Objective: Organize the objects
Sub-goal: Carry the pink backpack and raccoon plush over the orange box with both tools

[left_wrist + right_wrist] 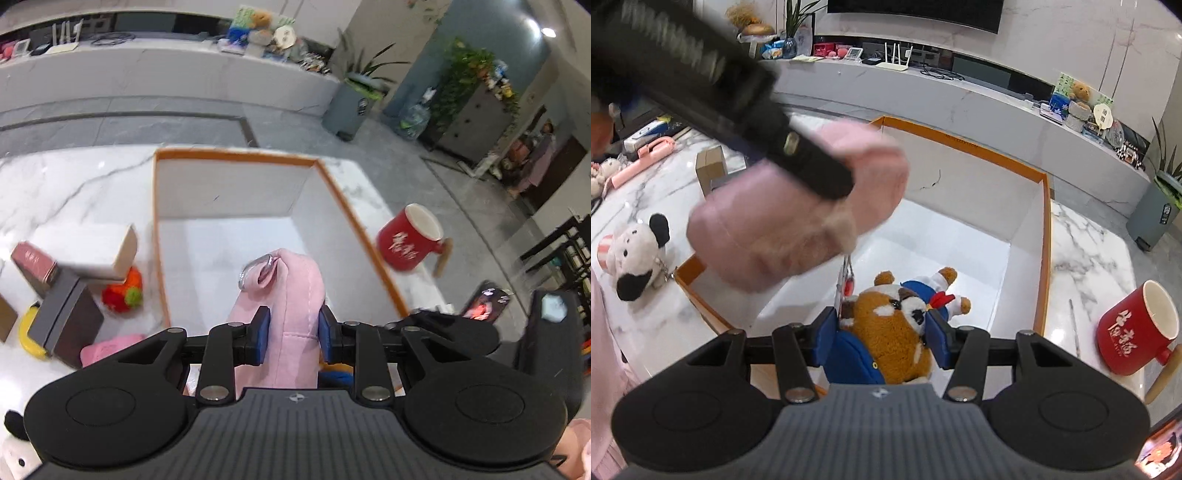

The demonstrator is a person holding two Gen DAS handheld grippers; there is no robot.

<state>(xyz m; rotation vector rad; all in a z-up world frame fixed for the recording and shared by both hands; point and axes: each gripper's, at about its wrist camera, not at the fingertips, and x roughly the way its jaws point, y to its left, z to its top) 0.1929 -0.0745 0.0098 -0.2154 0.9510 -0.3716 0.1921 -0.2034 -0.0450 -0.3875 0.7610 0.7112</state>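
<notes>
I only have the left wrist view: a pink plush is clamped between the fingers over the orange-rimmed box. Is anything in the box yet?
Observer: In the right wrist view a brown plush bear in blue clothes sits between the right gripper fingers, low over the box.
Operator: Resting on the floor or held?
Observer: The blue pads press its sides; whether it touches the floor I cannot tell.
Operator: Where is my pink plush relative to it?
Observer: The pink plush hangs from the left gripper above the bear, up and to the left in that view.
</notes>
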